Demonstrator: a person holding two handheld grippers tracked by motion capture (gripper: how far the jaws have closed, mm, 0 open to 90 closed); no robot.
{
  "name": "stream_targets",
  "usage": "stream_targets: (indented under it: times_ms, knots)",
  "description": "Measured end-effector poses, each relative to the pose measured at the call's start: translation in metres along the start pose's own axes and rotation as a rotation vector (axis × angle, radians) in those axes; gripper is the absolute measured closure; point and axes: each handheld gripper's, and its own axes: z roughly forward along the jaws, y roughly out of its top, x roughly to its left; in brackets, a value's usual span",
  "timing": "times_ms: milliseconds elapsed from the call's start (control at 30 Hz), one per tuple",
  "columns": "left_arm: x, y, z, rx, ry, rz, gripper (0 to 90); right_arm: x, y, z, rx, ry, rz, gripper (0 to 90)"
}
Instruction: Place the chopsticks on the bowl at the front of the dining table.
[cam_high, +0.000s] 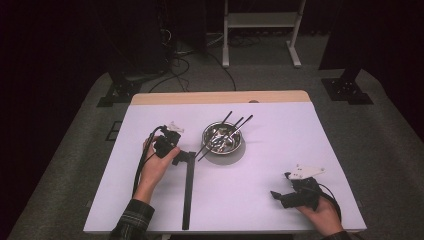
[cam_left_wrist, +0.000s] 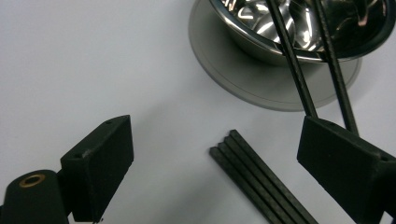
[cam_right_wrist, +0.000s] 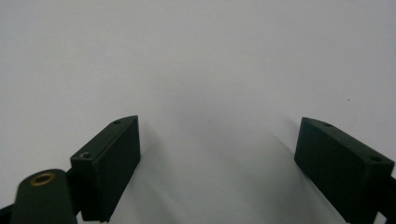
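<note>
Rods (cam_left_wrist: 261, 179) lie flat between the left tongs' (cam_left_wrist: 215, 163) wide-apart jaws, untouched.

Round steel bowl (cam_high: 223, 136) mid white surface (cam_high: 260, 170), thin black rods (cam_high: 226, 131) in it; bundled black rods (cam_high: 188, 190) left-front, left tongs (cam_high: 182, 157) at far end.

Polished, mirror-glossy metal bowl (cam_left_wrist: 299, 32), upper right; matt black, finely ribbed rods (cam_left_wrist: 261, 184) at lower centre; smooth matt white tabletop (cam_left_wrist: 93, 60); matt black plastic-looking tongs (cam_left_wrist: 215, 163).
</note>
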Motion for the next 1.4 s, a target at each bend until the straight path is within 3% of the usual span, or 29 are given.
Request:
stream_targets:
  times_ms: [533,800,1133,1400]
  knots:
    - [-0.024,-0.001,0.002,-0.008,-0.053,0.038,10.1,0.0,0.0,0.0,0.0,0.0,0.0,12.6]
    - [-0.022,0.003,-0.005,-0.037,-0.053,0.024,10.2,0.0,0.0,0.0,0.0,0.0,0.0,12.6]
    - [-0.022,0.027,-0.013,-0.075,-0.06,0.036,10.1,0.0,0.0,0.0,0.0,0.0,-0.001,12.6]
    - [-0.027,0.059,-0.001,-0.103,-0.08,0.039,10.1,0.0,0.0,0.0,0.0,0.0,-0.001,12.6]
